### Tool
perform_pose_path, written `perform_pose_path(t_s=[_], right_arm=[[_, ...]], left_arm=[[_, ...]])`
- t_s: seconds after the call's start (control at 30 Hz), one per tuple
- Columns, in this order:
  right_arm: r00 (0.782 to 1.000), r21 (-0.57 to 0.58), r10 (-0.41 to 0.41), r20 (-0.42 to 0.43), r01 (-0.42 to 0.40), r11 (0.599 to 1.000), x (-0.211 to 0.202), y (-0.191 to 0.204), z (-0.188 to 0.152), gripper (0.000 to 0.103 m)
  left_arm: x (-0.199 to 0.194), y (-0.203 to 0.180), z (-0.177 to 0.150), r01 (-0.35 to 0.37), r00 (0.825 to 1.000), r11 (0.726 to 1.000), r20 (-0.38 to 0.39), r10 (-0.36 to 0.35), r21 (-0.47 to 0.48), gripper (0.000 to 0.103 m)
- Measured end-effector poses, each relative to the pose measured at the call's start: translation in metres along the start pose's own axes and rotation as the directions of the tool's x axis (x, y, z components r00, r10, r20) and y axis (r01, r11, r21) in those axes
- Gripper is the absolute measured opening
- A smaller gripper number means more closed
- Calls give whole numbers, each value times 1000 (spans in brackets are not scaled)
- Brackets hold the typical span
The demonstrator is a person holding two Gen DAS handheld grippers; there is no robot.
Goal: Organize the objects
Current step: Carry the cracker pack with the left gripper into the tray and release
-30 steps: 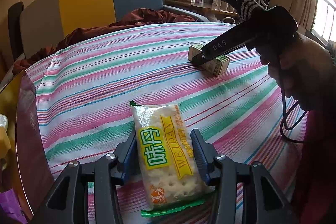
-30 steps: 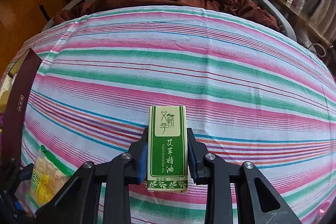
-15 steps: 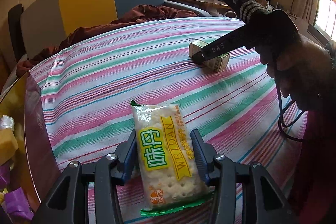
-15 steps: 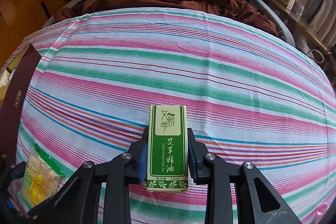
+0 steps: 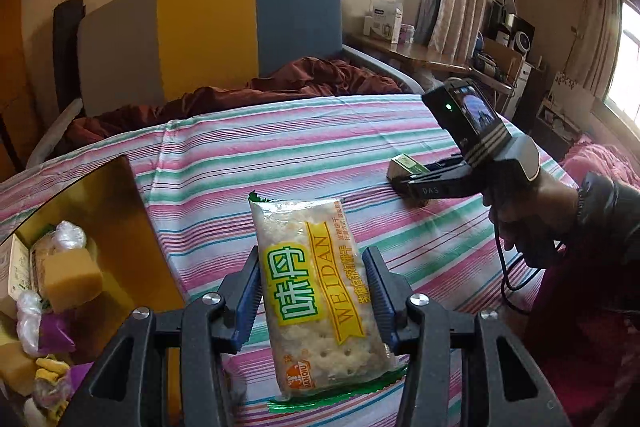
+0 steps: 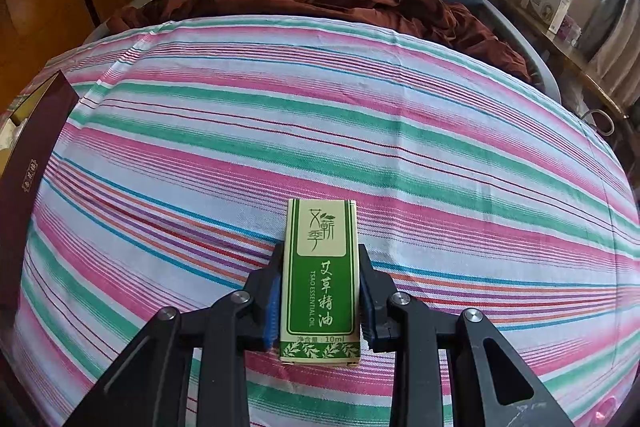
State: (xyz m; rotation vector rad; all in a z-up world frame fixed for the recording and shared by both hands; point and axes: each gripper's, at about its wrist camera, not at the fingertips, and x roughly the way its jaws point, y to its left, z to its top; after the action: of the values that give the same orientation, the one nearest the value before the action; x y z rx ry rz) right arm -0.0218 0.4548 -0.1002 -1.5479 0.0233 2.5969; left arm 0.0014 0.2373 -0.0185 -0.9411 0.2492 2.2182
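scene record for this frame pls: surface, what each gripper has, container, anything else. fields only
surface: striped cloth
left gripper: shut on cracker pack, held above the cloth
right gripper: shut on green oil box, low at the cloth
container: open gold-lined box at left, holding yellow blocks and wrapped items
background: yellow-blue chair, brown fabric
person: hand on right gripper's handle

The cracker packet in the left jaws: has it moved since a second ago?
Yes. The cracker packet has risen off the striped tablecloth, and the open gold-lined box now shows beside it.
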Motion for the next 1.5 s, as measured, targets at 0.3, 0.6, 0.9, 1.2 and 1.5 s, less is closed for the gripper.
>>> perform_pose_path(t_s=[0.3,0.6,0.9,1.2,1.5], right_arm=[[996,-9,-78,-44,78,997,0,11,5,31],[999,-18,-37,13,37,999,-42,68,17,31],[989,-126,100,106,-86,988,-85,159,13,31],[969,-182,212,129,-187,965,-105,213,8,31],[946,-246,306,106,-273,930,-103,267,6,31]], left_arm=[[-37,148,-19,-108,994,931,-11,111,-348,49],[-45,224,-27,-112,992,868,-3,127,-483,49],[20,231,22,-37,999,862,-22,30,-506,49],[56,236,21,-68,994,837,-105,12,-543,50],[-12,239,-10,-163,986,837,-67,150,-522,50]])
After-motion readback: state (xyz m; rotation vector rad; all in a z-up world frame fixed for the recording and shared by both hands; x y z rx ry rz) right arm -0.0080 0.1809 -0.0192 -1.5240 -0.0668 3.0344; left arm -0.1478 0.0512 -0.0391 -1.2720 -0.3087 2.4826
